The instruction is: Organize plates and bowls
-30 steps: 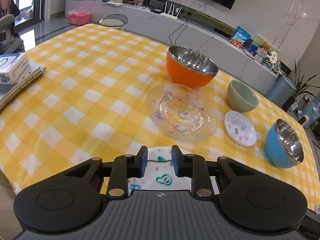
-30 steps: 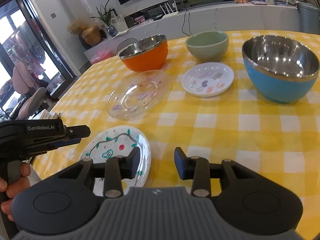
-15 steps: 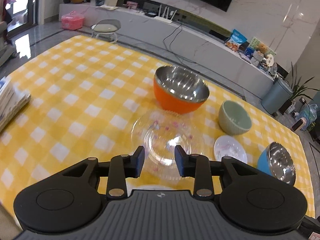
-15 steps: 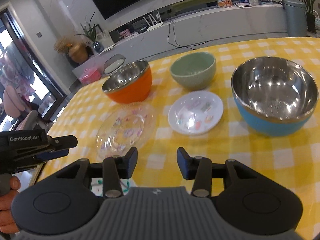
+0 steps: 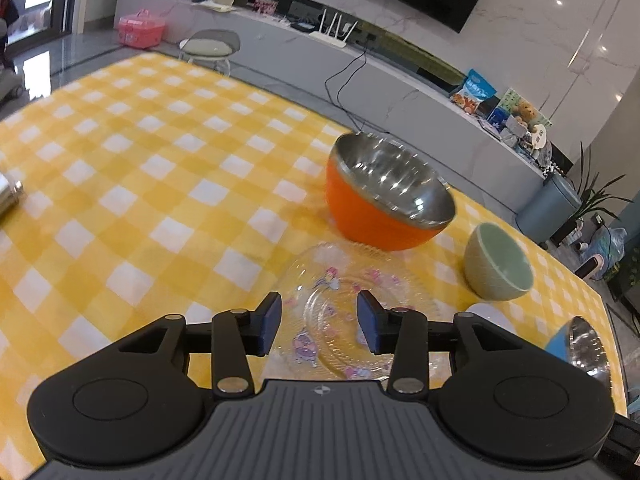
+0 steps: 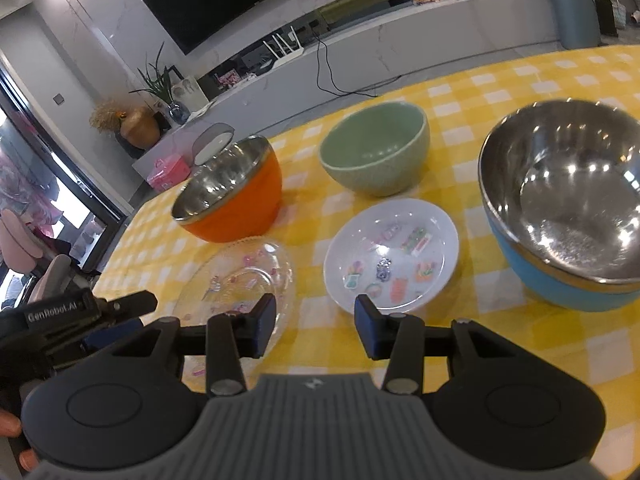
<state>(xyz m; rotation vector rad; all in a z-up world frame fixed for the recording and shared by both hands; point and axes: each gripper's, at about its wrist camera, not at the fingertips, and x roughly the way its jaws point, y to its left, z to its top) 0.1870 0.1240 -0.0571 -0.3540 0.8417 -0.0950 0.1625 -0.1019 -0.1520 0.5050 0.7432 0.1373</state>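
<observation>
Left gripper (image 5: 318, 322): jaws opening, nothing between them, poised over the clear glass plate (image 5: 352, 312), which lies near the orange bowl (image 5: 384, 196). Likely step: grasp this plate. Approach its near rim low; close on the edge only. Right gripper (image 6: 316, 326): parted, empty, near the small white plate (image 6: 392, 256).

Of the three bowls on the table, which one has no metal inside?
The green bowl. Its inside is plain matte green, while the orange bowl and the blue bowl both have shiny steel linings.
</observation>
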